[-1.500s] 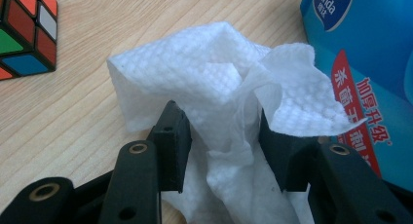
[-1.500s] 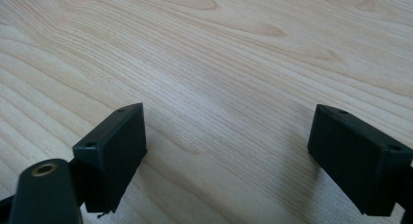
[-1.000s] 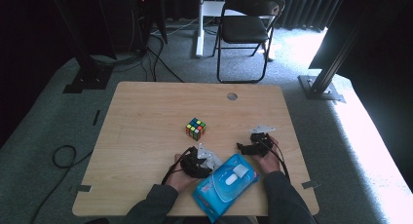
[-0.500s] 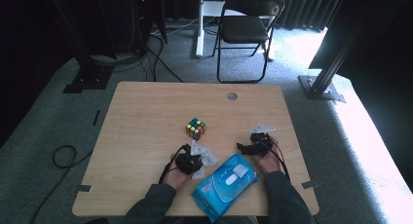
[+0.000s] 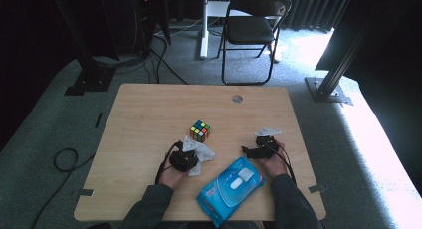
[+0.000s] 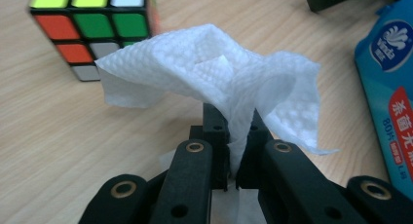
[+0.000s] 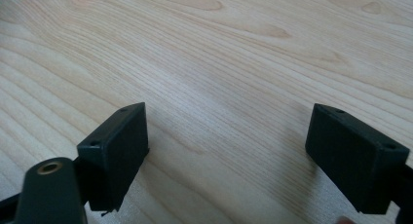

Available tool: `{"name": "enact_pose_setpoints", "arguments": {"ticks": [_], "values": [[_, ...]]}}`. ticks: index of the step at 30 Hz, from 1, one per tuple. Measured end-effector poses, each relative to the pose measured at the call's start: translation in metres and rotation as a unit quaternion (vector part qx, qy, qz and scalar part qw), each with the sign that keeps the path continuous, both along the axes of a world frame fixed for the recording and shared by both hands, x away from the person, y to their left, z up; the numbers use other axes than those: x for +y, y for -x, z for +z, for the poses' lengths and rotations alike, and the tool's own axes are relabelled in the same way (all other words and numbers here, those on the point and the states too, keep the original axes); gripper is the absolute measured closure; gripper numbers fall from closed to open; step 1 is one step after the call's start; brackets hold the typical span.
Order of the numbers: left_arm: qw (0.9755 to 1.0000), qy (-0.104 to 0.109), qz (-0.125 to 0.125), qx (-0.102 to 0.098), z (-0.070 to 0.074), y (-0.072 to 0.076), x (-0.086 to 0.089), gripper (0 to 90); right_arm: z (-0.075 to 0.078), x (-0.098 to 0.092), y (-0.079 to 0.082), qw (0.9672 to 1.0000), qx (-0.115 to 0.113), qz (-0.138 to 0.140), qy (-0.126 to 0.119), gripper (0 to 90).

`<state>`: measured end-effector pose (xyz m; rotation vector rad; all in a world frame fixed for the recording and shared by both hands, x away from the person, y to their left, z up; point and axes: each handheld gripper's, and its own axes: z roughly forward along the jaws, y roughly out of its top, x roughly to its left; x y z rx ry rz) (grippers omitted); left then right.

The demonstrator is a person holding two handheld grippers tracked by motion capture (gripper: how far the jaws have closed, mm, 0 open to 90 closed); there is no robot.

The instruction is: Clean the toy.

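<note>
Upward, tissue [image 6: 214,75] in left gripper [image 6: 233,136]

The wooden table [image 5: 139,114] carries a puzzle cube [image 5: 200,131] and wipes pack [image 5: 230,189].

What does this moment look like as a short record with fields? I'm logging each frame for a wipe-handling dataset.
table: wooden top
left tool: shut on the wipe, which bunches up above the jaws
right tool: open, nothing between the jaws, over bare wood
wipes pack: blue, lying at the near edge between the two hands
puzzle cube: on the table just beyond the left tool
</note>
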<state>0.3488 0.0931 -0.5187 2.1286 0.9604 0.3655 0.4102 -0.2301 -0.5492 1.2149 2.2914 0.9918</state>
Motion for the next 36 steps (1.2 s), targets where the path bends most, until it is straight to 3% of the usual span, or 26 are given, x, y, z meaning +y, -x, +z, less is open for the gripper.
{"name": "enact_pose_setpoints", "arguments": {"ticks": [15,20,28,36], "values": [[0.9997,0.008,0.021,-0.01,0.008,-0.004,0.016,85.9,0.004,0.001,0.0,0.9999,0.012,-0.004,-0.006,24.6],[0.9995,0.011,0.027,-0.015,0.012,-0.005,0.021,86.0,0.011,0.006,0.003,0.9999,-0.001,0.013,-0.005,24.7],[0.9991,0.013,0.036,-0.019,0.015,-0.006,0.027,85.9,0.017,0.014,0.0,0.9998,0.004,0.021,-0.005,26.1],[0.9988,0.013,0.041,-0.021,0.016,-0.007,0.03,85.9,0.026,0.025,0.0,0.999,-0.006,0.044,-0.009,26.8]]}}
